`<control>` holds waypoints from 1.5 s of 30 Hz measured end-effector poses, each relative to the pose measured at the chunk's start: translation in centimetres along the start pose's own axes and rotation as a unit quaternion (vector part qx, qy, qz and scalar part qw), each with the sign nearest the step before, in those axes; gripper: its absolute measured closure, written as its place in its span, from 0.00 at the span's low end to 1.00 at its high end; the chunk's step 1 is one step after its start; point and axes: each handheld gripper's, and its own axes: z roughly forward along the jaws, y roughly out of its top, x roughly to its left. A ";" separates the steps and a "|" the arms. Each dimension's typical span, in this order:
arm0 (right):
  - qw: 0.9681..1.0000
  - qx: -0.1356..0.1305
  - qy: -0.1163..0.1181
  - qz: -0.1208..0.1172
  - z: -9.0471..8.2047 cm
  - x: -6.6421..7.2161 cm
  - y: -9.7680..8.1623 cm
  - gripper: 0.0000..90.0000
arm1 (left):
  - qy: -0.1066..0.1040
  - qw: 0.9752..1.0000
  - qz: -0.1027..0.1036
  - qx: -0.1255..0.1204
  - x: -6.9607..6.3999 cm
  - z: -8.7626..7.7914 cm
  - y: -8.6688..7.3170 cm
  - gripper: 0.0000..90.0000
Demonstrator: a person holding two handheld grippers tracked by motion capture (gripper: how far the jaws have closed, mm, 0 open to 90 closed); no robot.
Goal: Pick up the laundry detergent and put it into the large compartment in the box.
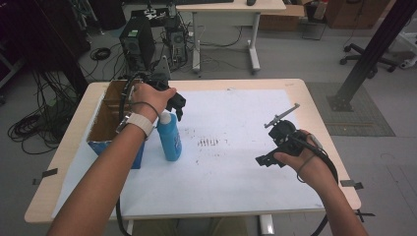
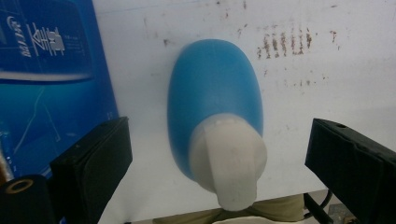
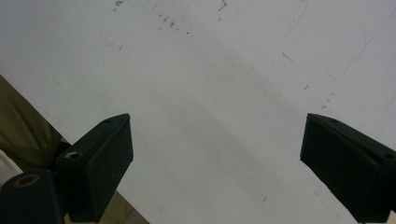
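High view: your left gripper (image 1: 176, 109) hangs right over the blue bottle (image 1: 169, 140), which stands upright on the white sheet (image 1: 236, 167), just beside the blue cardboard box (image 1: 105, 123) at the table's left. Your right gripper (image 1: 268, 158) sits well apart, low over the bare sheet on the right, near nothing. The box looks open at the top; I can't tell what's inside.

Left gripper view: looking straight down on the bottle (image 2: 212, 102), whitish cap (image 2: 229, 161) nearest the camera. Jaws spread wide, one on each side of the cap, neither touching it. This view settles what the high view can't: there's a clear gap on both sides, so no grasp yet. The box's printed blue wall (image 2: 46, 70) shows close on the left, and brown smudges (image 2: 285, 42) mark the sheet beyond.

Right gripper view: jaws released, wide apart, nothing between them, plain sheet (image 3: 210, 93) below with faint scuffs.

Judgement: early stage. You're lined up over the bottle, but closing and lifting it are both left. Bottle hasn't left the sheet. Where it's headed, possibly the box, I can't confirm.
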 end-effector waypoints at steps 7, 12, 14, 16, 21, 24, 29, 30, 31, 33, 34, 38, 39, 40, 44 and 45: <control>1.000 0.002 0.000 0.003 0.2 -0.1 -0.2 0.10 | 0.001 1.000 -0.001 0.006 0.1 0.9 0.1 0.08; 1.000 0.002 0.001 0.003 0.2 -0.1 -0.2 0.10 | 0.002 1.000 -0.003 0.006 0.1 1.3 0.1 0.08; 1.000 0.002 0.001 0.003 0.3 -0.1 -0.1 0.10 | 0.002 1.000 -0.004 0.008 0.1 1.7 0.2 0.08; 1.000 0.002 0.002 0.002 0.4 -0.1 -0.1 0.10 | 0.001 1.000 -0.005 0.008 0.1 1.9 0.2 0.08; 1.000 0.003 0.003 0.003 0.4 -0.1 -0.1 0.10 | 0.001 1.000 -0.008 0.008 0.1 2.3 0.3 0.08; 1.000 0.003 0.003 0.003 0.4 -0.1 -0.2 0.10 | 0.001 1.000 -0.008 0.009 0.1 2.5 0.3 0.09; 1.000 0.004 0.003 0.004 0.5 -0.2 -0.3 0.10 | 0.002 1.000 -0.009 0.012 0.1 2.9 0.3 0.09; 1.000 0.004 0.003 0.004 0.5 -0.2 -0.3 0.10 | 0.003 1.000 -0.008 0.011 0.1 3.0 0.3 0.09; 1.000 0.004 0.003 0.004 0.5 -0.2 -0.3 0.10 | 0.003 1.000 -0.008 0.011 0.1 3.0 0.3 0.09; 1.000 0.004 0.003 0.005 0.5 -0.2 -0.3 0.10 | 0.003 1.000 -0.008 0.012 0.1 3.2 0.3 0.09; 1.000 0.004 0.004 0.005 0.5 -0.2 -0.3 0.10 | 0.002 1.000 -0.009 0.015 0.0 3.3 0.3 0.09; 1.000 0.004 0.004 0.004 0.6 -0.2 -0.3 0.10 | 0.003 1.000 -0.007 0.017 0.1 3.7 0.3 0.09; 1.000 0.004 0.004 0.005 0.6 -0.2 -0.3 0.10 | 0.001 1.000 -0.008 0.016 0.1 3.8 0.3 0.09; 1.000 0.004 0.005 0.005 0.6 -0.2 -0.3 0.10 | 0.001 1.000 -0.009 0.017 0.1 3.9 0.4 0.09; 1.000 0.005 0.005 0.006 0.7 -0.2 -0.3 0.10 | 0.003 1.000 -0.010 0.019 0.1 4.1 0.4 0.09; 1.000 0.005 0.005 0.005 0.7 -0.2 -0.3 0.10 | 0.004 1.000 -0.010 0.018 0.1 4.3 0.4 0.10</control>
